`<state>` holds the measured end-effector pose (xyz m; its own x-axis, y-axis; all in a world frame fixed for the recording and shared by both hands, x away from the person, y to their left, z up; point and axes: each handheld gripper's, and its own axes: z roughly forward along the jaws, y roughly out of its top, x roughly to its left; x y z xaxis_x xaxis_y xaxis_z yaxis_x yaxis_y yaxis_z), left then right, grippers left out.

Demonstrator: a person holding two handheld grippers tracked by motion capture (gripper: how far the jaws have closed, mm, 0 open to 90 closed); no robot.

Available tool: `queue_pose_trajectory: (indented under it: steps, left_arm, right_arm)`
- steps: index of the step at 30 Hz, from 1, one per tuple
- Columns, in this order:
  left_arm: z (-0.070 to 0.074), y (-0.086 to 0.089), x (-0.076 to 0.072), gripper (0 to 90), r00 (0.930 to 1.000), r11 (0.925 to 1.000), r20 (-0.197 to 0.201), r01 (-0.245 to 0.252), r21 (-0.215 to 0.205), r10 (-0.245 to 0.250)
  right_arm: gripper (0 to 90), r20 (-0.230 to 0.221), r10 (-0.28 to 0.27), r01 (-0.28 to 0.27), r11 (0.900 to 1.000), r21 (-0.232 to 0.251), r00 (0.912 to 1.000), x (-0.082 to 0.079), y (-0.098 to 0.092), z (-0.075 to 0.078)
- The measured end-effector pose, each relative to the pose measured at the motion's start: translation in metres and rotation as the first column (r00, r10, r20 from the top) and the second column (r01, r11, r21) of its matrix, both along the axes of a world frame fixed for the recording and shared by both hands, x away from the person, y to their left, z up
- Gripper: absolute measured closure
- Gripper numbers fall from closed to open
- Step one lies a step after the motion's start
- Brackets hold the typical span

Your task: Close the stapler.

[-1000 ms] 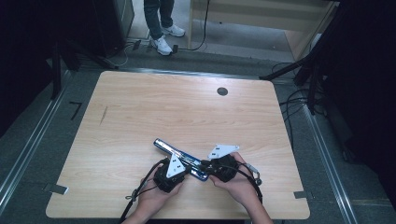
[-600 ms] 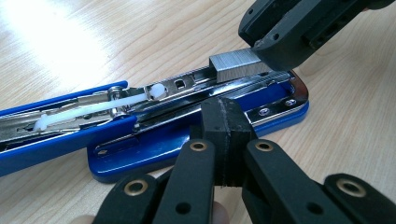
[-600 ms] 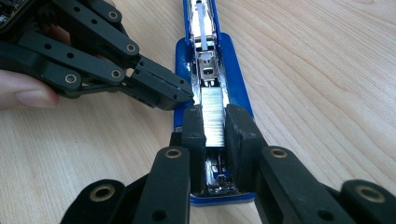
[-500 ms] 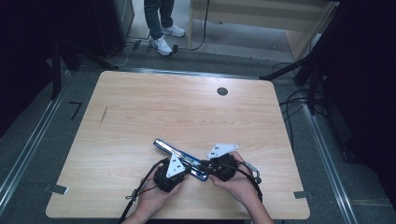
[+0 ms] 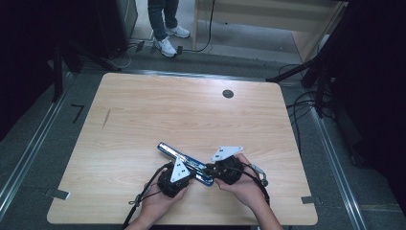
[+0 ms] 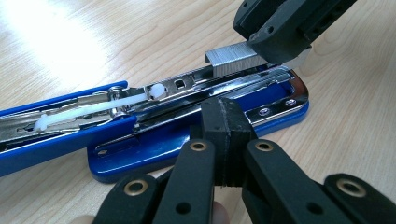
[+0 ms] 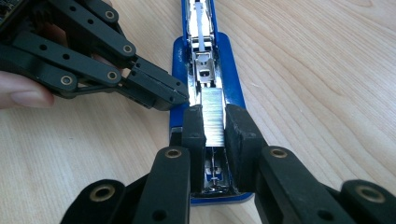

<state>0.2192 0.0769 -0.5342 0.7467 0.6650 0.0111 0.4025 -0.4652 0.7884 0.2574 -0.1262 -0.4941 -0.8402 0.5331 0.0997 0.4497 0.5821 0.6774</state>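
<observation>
A blue stapler [image 5: 184, 163] lies swung open on the wooden table [image 5: 191, 115], its chrome magazine [image 6: 187, 91] facing up. My right gripper [image 7: 215, 126] is shut on a silver strip of staples [image 7: 212, 116], holding it in the magazine channel near the stapler's front end. In the left gripper view the strip of staples [image 6: 231, 60] sits on the rail under the right gripper [image 6: 275, 46]. My left gripper [image 6: 227, 126] is shut with nothing between its pads, its tip resting against the stapler's blue base [image 6: 140, 154]. From the right gripper view, the left gripper [image 7: 163, 98] touches the base's left edge.
A round cable hole [image 5: 228, 94] sits in the table's far right part. A person's legs [image 5: 160, 28] stand beyond the far edge. Cables [image 5: 306, 105] lie on the floor to the right. Both hands [image 5: 239, 187] work near the front edge.
</observation>
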Motion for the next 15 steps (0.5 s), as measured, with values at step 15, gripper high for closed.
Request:
queue_pose_trajectory:
  steps: [15]
  left_arm:
    - [0.0000, 0.0000, 0.0000, 90.0, 1.0000, 1.0000, 0.001, 0.000, 0.000, 0.000]
  right_arm:
    - [79.4, -0.012, 0.007, -0.007, 1.000, -0.002, 0.9999, 0.0018, 0.0001, -0.0015]
